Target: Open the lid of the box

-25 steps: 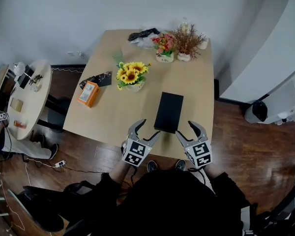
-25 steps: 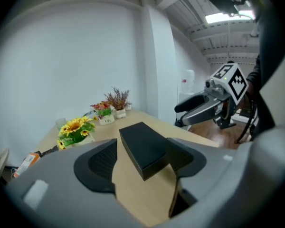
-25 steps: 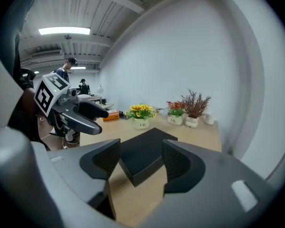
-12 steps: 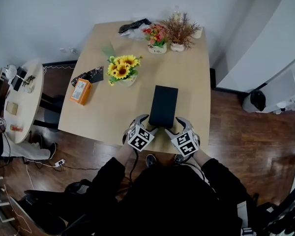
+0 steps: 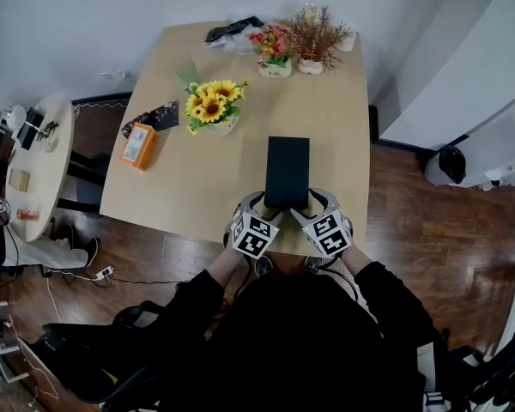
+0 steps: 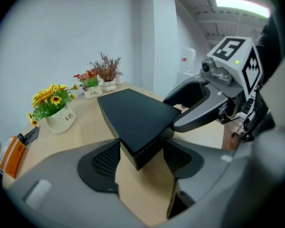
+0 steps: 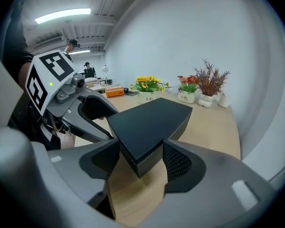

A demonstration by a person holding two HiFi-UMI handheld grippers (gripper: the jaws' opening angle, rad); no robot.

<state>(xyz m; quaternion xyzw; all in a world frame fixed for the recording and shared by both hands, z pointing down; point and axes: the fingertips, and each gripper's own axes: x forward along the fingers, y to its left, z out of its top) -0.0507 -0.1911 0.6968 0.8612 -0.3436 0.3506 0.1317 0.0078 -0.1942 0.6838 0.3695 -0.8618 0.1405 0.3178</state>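
A black box (image 5: 287,172) with its lid down lies on the wooden table (image 5: 180,187), close to the near edge. My left gripper (image 5: 264,206) is at the box's near left corner and my right gripper (image 5: 309,206) at its near right corner. In the left gripper view that corner (image 6: 133,115) sits between the pads (image 6: 104,160) of the left gripper (image 6: 141,153), which touch its two sides while the jaws are closing. The right gripper (image 7: 141,158) is closing the same way, its pads (image 7: 178,163) against the other corner (image 7: 149,122).
A pot of sunflowers (image 5: 213,110) stands left of the box, with an orange carton (image 5: 137,146) further left. Two flower pots (image 5: 275,54) and a black bag (image 5: 232,31) are at the far end. A round side table (image 5: 34,170) stands to the left.
Both grippers came in from beside the box's near end and now sit on its two near corners. The box has not moved on the table.
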